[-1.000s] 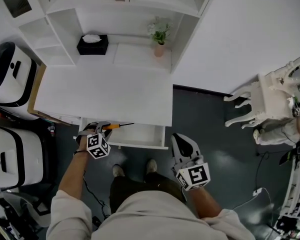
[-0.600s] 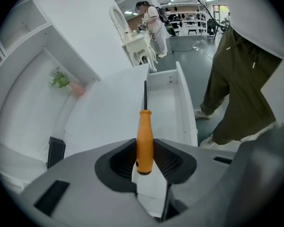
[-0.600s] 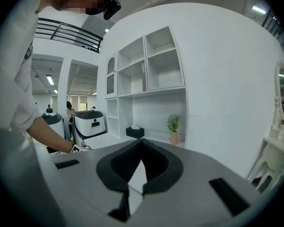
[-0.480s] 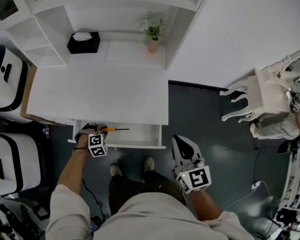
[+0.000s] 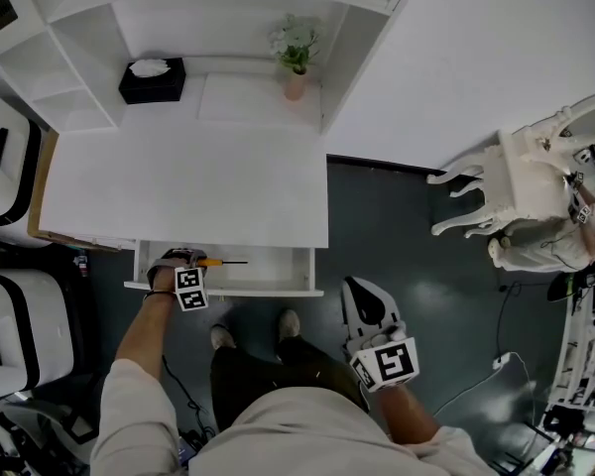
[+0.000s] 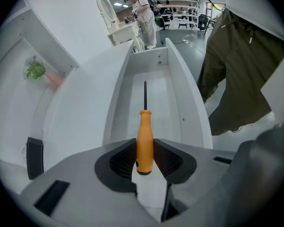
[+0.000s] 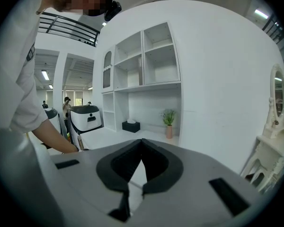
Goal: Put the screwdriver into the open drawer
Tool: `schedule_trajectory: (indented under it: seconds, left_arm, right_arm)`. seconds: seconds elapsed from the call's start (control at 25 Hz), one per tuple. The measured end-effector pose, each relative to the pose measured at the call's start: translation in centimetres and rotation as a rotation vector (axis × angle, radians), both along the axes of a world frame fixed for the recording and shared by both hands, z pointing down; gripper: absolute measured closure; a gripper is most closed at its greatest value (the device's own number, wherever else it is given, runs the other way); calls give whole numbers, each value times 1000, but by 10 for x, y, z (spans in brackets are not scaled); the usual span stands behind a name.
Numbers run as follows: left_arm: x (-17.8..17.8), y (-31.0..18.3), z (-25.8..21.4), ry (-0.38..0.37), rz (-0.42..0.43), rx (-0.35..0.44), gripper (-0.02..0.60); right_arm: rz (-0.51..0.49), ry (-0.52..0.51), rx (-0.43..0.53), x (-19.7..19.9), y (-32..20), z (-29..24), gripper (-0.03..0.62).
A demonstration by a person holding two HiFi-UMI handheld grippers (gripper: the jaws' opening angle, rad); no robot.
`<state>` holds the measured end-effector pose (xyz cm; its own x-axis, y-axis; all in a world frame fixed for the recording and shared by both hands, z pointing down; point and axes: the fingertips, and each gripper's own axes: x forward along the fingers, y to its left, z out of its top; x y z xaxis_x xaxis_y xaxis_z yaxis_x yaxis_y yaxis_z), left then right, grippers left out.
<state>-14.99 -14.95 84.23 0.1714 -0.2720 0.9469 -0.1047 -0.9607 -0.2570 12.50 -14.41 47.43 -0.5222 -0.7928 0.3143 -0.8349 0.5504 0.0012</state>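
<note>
- While the person stands at the white desk [image 5: 178, 181], the left gripper [image 5: 190, 262] is reached over the open drawer [image 5: 268, 291] beneath the desktop, at the drawer's left end.
- Its jaws are clamped on the orange handle of the screwdriver [image 6: 144, 143], one pad on each side near the butt of the handle.
- From the left gripper view the thin dark shaft points straight along the length of the drawer, running between its two long walls.
- Seen from overhead, the screwdriver [image 5: 221, 262] lies level and parallel to the drawer front, inside the drawer's outline.
- How high the tool hangs above the drawer bottom is hard to judge from either angle; it looks close to the bottom, but I would not swear that it touches.
- The right gripper [image 5: 360, 291] hangs low at the person's right side, well apart from the desk; its jaws meet at the tips with nothing between them [image 7: 141, 142].
- By my reckoning the carry is done and the tool is lined up where it belongs.
- What is left is to lower it the last bit if needed, spread the left jaws so it rests on the drawer bottom, and draw the gripper out.
</note>
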Motion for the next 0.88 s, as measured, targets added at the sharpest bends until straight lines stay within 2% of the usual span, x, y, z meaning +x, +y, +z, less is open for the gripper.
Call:
schedule_trajectory:
  seconds: [0.56,0.88]
  left_arm:
    - [-3,-5,55,-33,19,-89,469]
    - [2,-6,68,-37,48,-121,469]
  right_arm:
    - [32,43,-36,8,0,20,591]
    - [39,58,-50,11,-3,28,591]
